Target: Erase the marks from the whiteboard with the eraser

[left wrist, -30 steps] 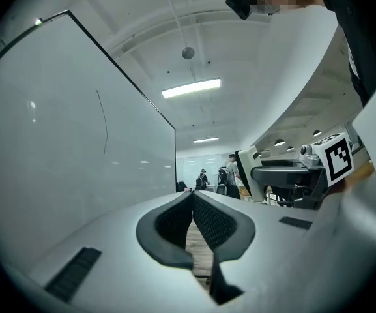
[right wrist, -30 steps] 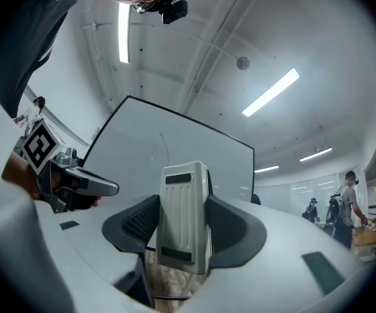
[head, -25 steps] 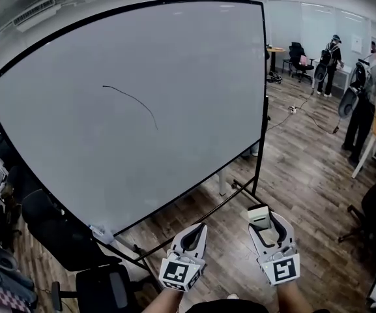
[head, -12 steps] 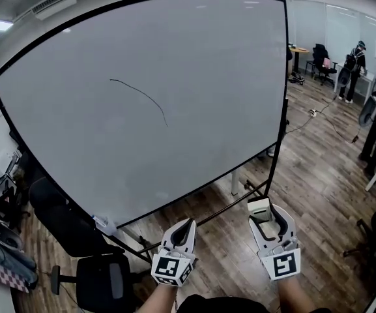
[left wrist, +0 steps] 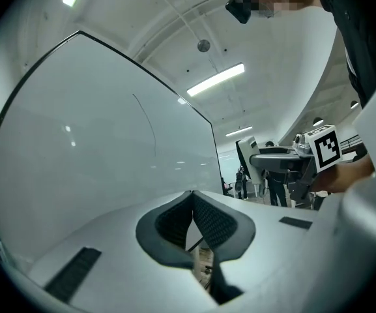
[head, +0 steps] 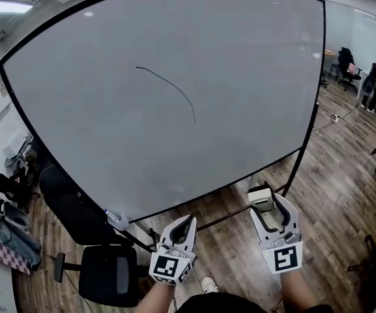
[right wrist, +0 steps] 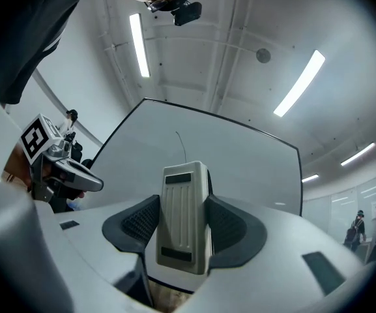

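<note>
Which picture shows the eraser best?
The right gripper view. The eraser fills the middle of it, standing upright and squeezed between the right tongs. The head view shows only its small end sticking out past the tongs. The left gripper view shows just a tiny pale sliver far off.

The whiteboard (head: 96,142) has drawn closer, its mark (head: 174,87) shifting rightward.

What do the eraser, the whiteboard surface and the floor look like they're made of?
Eraser: looks like moulded plastic, off-white and matt, judging by its ribbed back and rounded edges; the wiping face is not shown.
Whiteboard: a smooth, glossy coated panel, since bright glints show on it.
Floor: wood or wood-look planks, with visible grain and seams.
</note>
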Motion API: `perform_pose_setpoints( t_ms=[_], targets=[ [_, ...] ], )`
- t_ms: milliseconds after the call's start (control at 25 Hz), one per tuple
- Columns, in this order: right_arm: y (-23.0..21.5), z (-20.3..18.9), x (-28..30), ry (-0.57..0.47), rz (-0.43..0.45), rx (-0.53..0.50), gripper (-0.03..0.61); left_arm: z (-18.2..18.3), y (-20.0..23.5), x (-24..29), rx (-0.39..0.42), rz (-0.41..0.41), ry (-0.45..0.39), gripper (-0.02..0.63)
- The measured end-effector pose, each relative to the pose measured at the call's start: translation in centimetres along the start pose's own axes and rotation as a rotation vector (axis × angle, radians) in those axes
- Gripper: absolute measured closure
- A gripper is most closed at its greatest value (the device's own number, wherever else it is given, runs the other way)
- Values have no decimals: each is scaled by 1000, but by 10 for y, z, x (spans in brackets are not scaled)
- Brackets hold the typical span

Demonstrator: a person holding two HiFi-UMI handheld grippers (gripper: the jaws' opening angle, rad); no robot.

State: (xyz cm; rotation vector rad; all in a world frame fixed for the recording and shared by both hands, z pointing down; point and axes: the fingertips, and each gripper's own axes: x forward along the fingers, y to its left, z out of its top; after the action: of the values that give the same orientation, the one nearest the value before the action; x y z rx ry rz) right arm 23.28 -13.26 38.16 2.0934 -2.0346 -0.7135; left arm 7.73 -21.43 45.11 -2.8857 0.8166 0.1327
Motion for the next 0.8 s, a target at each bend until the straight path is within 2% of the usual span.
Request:
perform_pose_setpoints(
  t_ms=[240,280,400,640,800],
  targets=[
    [13,10,58,-56,52,-44,325,4,35,17,3,38,-38,594],
    [17,9,66,-35,69,-83,325,5,40,19,7,41,-45,594],
    [29,5,87,32,118,-297,325,12,54,26,20,43,-73,594],
    [53,11,134,48,155,-562,327,23,96,28,51,61,-95,594],
    [58,31,157,13,169,-752,328,35,112,28,76,73,-118,594]
  ],
)
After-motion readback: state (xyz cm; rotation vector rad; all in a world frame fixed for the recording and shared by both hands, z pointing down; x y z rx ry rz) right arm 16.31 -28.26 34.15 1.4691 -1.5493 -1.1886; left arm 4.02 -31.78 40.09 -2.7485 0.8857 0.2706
